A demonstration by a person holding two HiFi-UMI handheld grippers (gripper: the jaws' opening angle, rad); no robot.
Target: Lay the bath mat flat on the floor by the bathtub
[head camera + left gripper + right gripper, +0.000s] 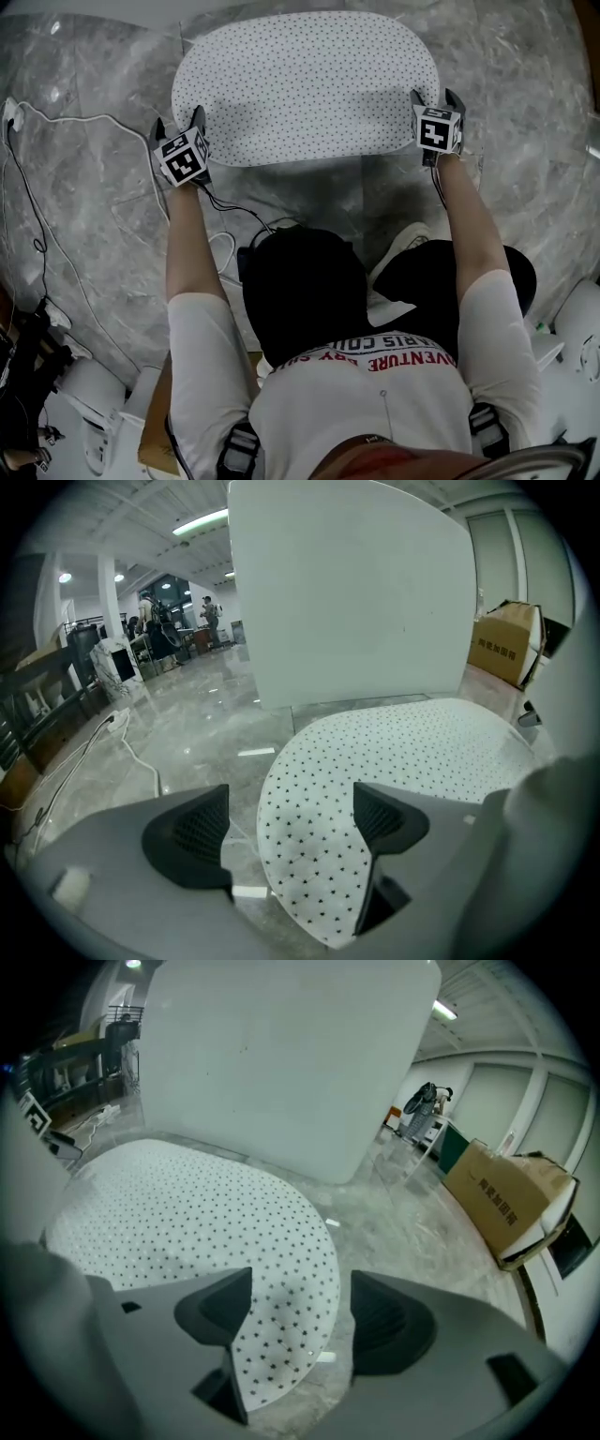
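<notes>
The white oval bath mat (305,84) with small dark dots lies flat on the grey marble floor. Right behind it stands a tall white panel (347,592). My left gripper (178,120) sits at the mat's near left end, open. In the left gripper view the curved mat edge (309,855) runs between the wide jaws of the left gripper (291,822), and the pads do not press on it. My right gripper (437,97) is at the mat's near right end, open too. In the right gripper view the mat (178,1213) reaches in between the jaws of the right gripper (300,1312), untouched by the pads.
White and black cables (56,187) trail over the floor on the left. A cardboard box (502,1194) stands to the right of the panel. Below the grippers are the person's knees and a shoe (403,246). White gear (94,394) lies at lower left.
</notes>
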